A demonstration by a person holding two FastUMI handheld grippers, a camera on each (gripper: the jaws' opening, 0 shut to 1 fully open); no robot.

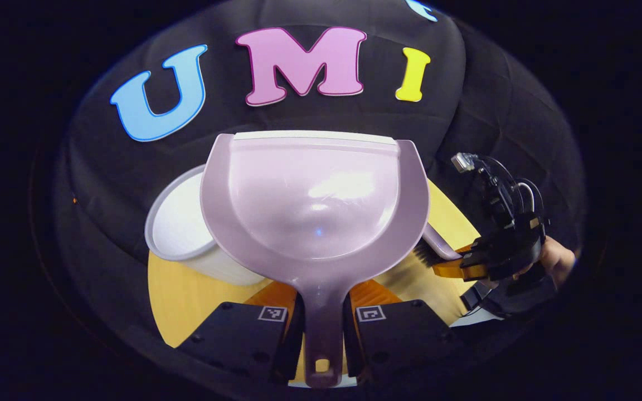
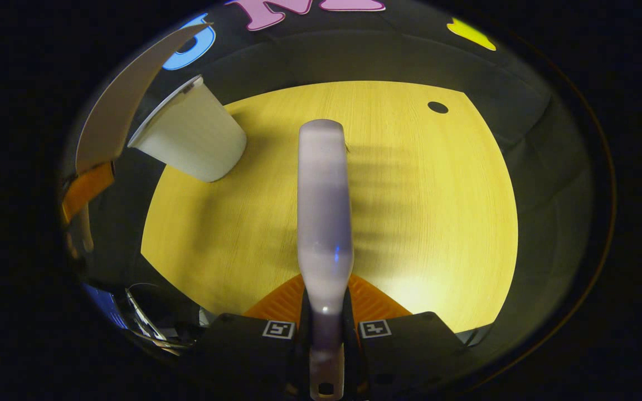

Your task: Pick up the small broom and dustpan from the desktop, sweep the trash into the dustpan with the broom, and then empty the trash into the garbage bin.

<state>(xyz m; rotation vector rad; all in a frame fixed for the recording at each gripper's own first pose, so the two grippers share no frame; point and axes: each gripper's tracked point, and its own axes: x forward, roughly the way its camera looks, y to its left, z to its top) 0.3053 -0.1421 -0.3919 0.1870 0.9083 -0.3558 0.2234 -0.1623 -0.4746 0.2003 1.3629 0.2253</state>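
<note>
My left gripper (image 1: 321, 323) is shut on the handle of a pale lilac dustpan (image 1: 315, 206), held up with its tray facing the camera and no trash visible in it. Behind its left side stands the white garbage bin (image 1: 179, 228). In the left gripper view the right gripper (image 1: 474, 262) is at the right, a hand behind it, holding the small broom (image 1: 435, 248) with dark bristles. My right gripper (image 2: 325, 326) is shut on the lilac broom (image 2: 324, 206) handle, which points out over the yellow desktop (image 2: 427, 223). The bin (image 2: 193, 136) and the dustpan's edge (image 2: 126, 94) appear at upper left.
A small dark hole (image 2: 437, 107) marks the far right of the round desktop. Black cloth surrounds the table on all sides. The left gripper's orange finger (image 2: 84, 189) shows at the left of the right gripper view.
</note>
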